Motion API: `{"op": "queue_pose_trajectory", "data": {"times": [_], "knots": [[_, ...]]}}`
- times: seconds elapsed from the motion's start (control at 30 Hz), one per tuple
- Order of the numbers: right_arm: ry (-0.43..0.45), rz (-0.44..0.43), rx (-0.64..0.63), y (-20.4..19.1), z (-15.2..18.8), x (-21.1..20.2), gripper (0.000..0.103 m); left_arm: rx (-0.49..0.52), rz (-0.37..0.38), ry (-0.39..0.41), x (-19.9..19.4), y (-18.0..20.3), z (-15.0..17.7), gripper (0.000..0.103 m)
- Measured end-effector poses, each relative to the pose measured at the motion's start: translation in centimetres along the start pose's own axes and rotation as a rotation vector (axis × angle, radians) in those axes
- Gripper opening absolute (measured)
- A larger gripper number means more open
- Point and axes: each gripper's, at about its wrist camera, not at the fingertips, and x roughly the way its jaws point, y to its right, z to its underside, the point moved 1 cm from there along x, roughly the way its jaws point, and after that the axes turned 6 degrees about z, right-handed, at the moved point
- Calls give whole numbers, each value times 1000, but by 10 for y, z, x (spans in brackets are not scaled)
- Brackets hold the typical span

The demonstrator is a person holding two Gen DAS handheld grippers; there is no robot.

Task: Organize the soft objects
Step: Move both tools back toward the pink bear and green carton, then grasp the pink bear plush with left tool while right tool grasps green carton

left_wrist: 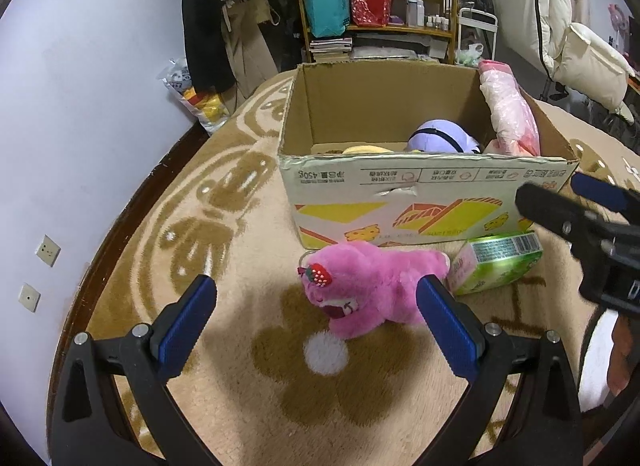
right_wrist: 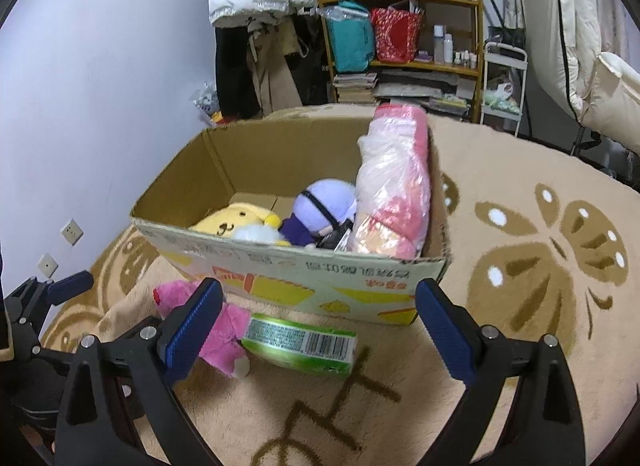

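Pink plush (left_wrist: 372, 286) lies on blanket (left_wrist: 240, 406) before cardboard box (left_wrist: 400, 193); left tongs (left_wrist: 316, 330) and right tongs (right_wrist: 320, 330) both apart, empty.

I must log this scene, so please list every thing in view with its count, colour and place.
cardboard box: 1, brown, printed front, on the blanket
pink plush: 1, pink, strawberry on head, lying before the box
green pack: 1, green with barcode, beside the pink plush
yellow plush: 1, yellow, inside box, left
purple plush: 1, lilac, inside box, middle
bagged pink item: 1, pink in clear plastic, leaning in box, right
blanket: 1, beige with brown pattern, under everything
shelf: 1, wooden, background, full
left gripper: 1, black with blue pads, open near the pink plush
right gripper: 1, same colours, open over the green pack
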Motion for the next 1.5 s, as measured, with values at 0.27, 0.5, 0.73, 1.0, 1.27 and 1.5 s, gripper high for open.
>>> {"op": "queue_pose_trajectory", "data": {"times": [0.27,0.5,0.73,1.0,1.27,1.5], "knots": [[-66,-36,24,1,6,16,101,-1,31,-19,15,1,0,99],[-115,-59,46,3,9,28,101,21,49,-43,27,9,1,99],[-161,-78,67,2,13,42,101,32,58,-62,39,12,2,99],[-181,-100,79,0,14,49,100,39,73,-80,49,16,3,99],[-203,-110,94,0,14,53,99,24,103,-99,60,15,3,101],[-232,-121,92,-2,18,57,94,15,119,-125,73,16,4,102]]}}
